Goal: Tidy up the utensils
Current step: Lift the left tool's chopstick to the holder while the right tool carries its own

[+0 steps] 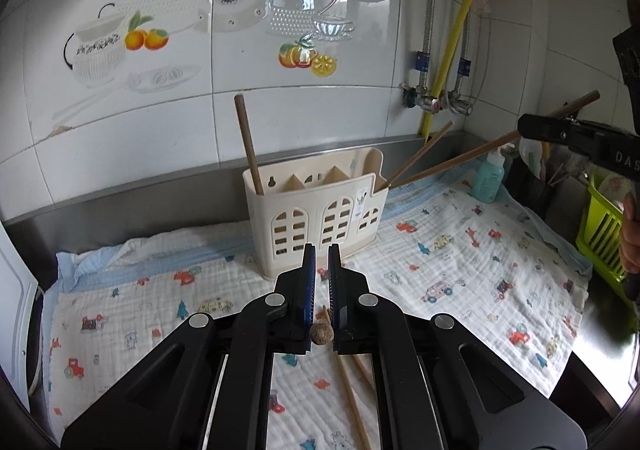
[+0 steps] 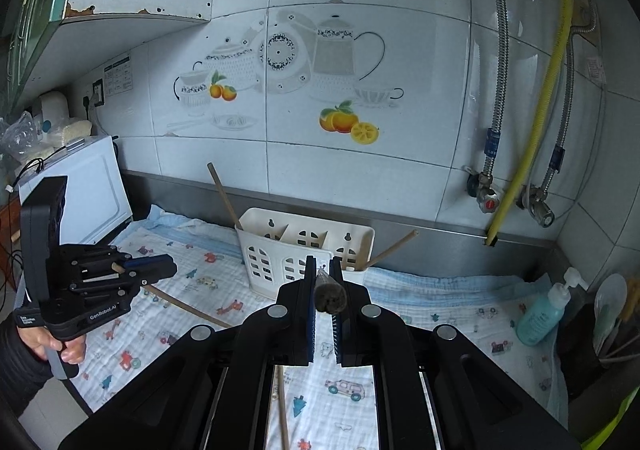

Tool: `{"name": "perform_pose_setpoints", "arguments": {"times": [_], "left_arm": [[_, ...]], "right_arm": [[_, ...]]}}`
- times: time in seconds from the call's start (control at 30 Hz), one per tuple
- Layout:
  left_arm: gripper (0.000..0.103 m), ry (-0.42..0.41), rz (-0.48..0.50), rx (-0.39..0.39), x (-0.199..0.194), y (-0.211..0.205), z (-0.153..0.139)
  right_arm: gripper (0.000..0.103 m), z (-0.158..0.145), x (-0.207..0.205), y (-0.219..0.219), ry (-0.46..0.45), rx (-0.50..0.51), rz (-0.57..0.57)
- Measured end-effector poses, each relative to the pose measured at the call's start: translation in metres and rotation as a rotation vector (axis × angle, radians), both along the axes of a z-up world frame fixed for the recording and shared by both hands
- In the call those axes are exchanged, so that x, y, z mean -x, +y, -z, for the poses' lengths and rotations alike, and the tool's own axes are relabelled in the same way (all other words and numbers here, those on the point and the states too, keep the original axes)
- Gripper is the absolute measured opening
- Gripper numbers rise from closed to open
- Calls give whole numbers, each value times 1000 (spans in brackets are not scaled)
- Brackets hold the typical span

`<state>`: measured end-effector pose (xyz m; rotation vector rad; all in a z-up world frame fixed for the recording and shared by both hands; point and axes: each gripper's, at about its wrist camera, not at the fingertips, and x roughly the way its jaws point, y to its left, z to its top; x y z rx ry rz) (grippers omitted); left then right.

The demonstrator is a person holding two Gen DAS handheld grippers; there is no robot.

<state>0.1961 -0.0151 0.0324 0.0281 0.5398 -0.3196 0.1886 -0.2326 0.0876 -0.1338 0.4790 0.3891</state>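
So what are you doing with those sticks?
A person is tidying chopsticks into the cream holder on the patterned cloth. Each hand holds a pair of tongs, and each is shut on one chopstick: the left tongs grip one, the right tongs grip another. Neither is in the holder yet. Two chopsticks already lean in it, one at its left end, one at its right.

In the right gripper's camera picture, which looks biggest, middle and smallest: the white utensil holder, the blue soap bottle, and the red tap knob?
1. White utensil holder, biggest.
2. Blue soap bottle, middle.
3. Red tap knob, smallest.
The fisheye lens bends the edges, so the bottle's look is a bit unsure.
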Motion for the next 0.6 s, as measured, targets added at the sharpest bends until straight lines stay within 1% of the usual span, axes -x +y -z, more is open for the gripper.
{"name": "perform_pose_setpoints", "arguments": {"times": [0.23,0.37,0.47,0.6], "left_arm": [[4,-40,12,5,-3,-4,-13],[4,-60,18,-10,-9,-10,-25],[4,-77,23,-21,-15,-14,-38],[4,-125,34,-25,-24,-21,-67]], "right_arm": [[6,-1,-6,-1,-8,5,5],[6,-5,-12,-2,-12,6,9],[6,-9,-19,-2,-20,16,14],[6,-16,-32,-2,-25,33,19]]}}
